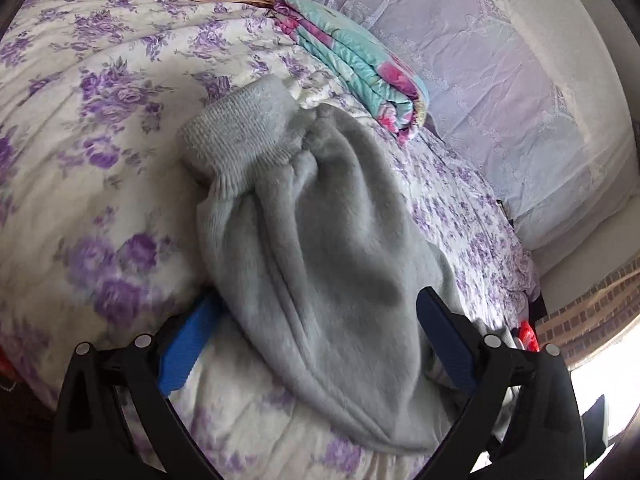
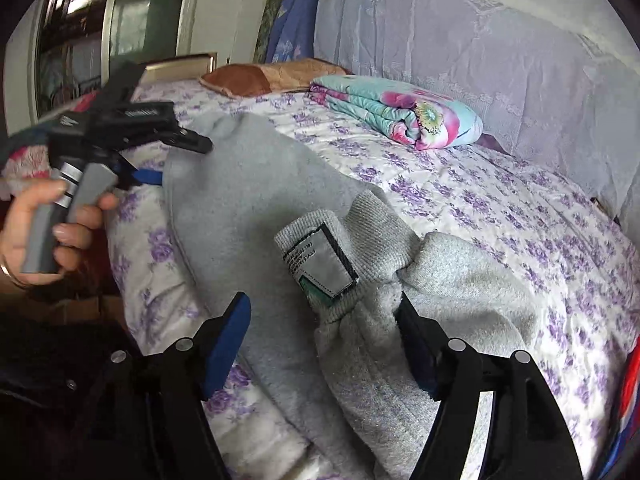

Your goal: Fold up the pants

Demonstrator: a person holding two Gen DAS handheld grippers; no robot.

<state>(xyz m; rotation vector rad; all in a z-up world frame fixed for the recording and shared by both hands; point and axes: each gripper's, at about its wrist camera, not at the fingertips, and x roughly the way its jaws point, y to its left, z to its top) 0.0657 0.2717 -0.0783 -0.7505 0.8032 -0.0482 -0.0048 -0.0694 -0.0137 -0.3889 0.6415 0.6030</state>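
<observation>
Grey fleece pants [image 1: 312,220] lie crumpled on a bed with a purple-flowered sheet [image 1: 100,120]. A ribbed cuff [image 1: 240,128] sits at their far end in the left wrist view. My left gripper [image 1: 320,296] is open, its blue pads wide apart on either side of the fabric without pressing it. In the right wrist view the pants [image 2: 240,208] spread leftwards, and a ribbed band with a sewn label [image 2: 320,260] lies just ahead of my open right gripper [image 2: 323,300]. A hand [image 2: 40,232] holds the left gripper [image 2: 176,160] at the pants' far left edge.
A folded turquoise and pink floral blanket [image 2: 400,116] lies at the back of the bed, with a brown pillow [image 2: 260,76] to its left. A lace-covered headboard [image 2: 460,40] stands behind. The bed edge [image 2: 132,280] drops off at the left, near a mirrored wardrobe [image 2: 80,40].
</observation>
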